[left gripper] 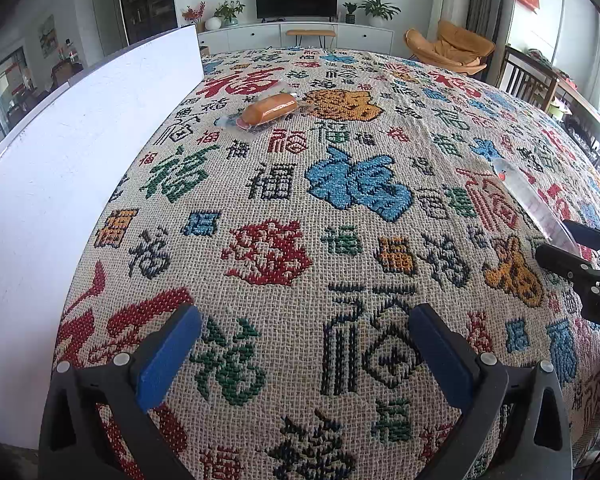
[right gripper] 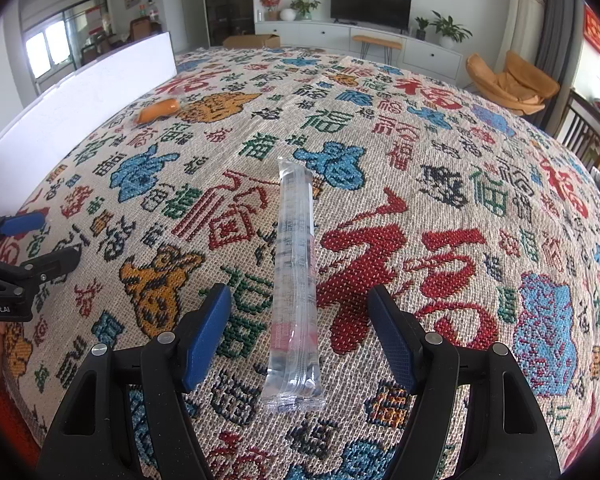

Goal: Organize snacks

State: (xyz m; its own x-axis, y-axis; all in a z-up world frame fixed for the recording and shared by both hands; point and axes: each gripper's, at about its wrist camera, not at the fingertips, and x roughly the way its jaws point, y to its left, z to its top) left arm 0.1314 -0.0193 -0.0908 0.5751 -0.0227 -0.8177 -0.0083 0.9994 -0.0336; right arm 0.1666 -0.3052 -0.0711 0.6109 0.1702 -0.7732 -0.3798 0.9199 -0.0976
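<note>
A long clear plastic snack packet (right gripper: 294, 280) lies lengthwise on the patterned tablecloth, its near part between the blue pads of my right gripper (right gripper: 300, 328), which stands open and does not touch it. In the left wrist view the same clear packet (left gripper: 534, 200) lies at the right, by the tips of the right gripper (left gripper: 568, 244). An orange bun in a clear wrapper (left gripper: 269, 109) lies far ahead near the white board; the wrapped bun (right gripper: 157, 111) also shows at upper left in the right wrist view. My left gripper (left gripper: 306, 348) hangs open over bare cloth with nothing between its fingers.
A tall white board (left gripper: 80, 152) stands along the left side of the table. The woven cloth (left gripper: 300, 208) with coloured characters covers the whole top. Wooden chairs (left gripper: 528, 80) stand beyond the right edge; a TV unit and an orange lounge chair are farther back.
</note>
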